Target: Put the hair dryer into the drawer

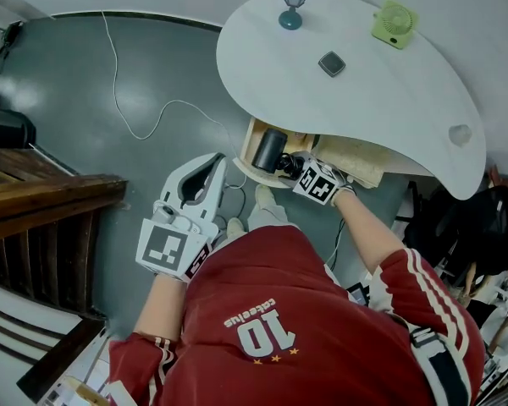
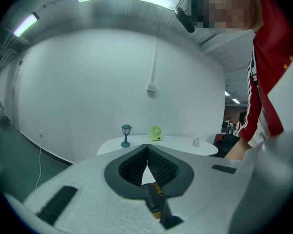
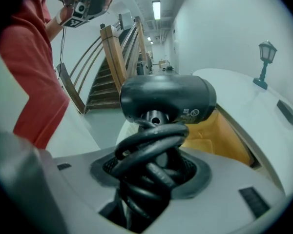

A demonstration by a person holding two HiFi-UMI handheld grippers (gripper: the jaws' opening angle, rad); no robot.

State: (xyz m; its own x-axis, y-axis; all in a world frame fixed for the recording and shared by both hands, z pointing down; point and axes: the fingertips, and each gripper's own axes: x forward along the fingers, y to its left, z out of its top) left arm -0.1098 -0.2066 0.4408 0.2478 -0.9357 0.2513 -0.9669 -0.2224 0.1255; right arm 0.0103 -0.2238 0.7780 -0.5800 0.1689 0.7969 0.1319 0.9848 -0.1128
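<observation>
Nearest the head camera is the person's red jersey (image 1: 305,311), filling the lower centre and lower right of the frame.

1. Left gripper (image 1: 213,163): held out over the grey floor (image 1: 93,91), left of centre in the head view. In the left gripper view its jaws (image 2: 146,147) meet at the tips and nothing is between them.

2. Right gripper (image 1: 295,167): positioned at centre frame, just under the near edge of the white table (image 1: 381,91). In the right gripper view its jaws (image 3: 154,167) stand wide and are clamped on the handle of the hair dryer (image 3: 166,101), which has its black cord (image 3: 146,150) wound around it in several loops.

3. Hair dryer (image 1: 271,149): black, with the barrel lying crosswise above the jaws. It sits at the left end of the open drawer (image 1: 360,161), over the drawer's light wooden interior (image 3: 219,135). Whether it touches the drawer bottom cannot be determined.

4. Table top: a teal lamp (image 1: 294,4) stands upright at the upper centre, a green fan (image 1: 394,24) is to its right, and a dark square object (image 1: 332,63) lies between and below them. All three are well apart from the drawer.

5. Surroundings: a white cable (image 1: 135,125) trails across the floor at upper left. A wooden staircase (image 1: 42,201) occupies the left edge of the frame.
</observation>
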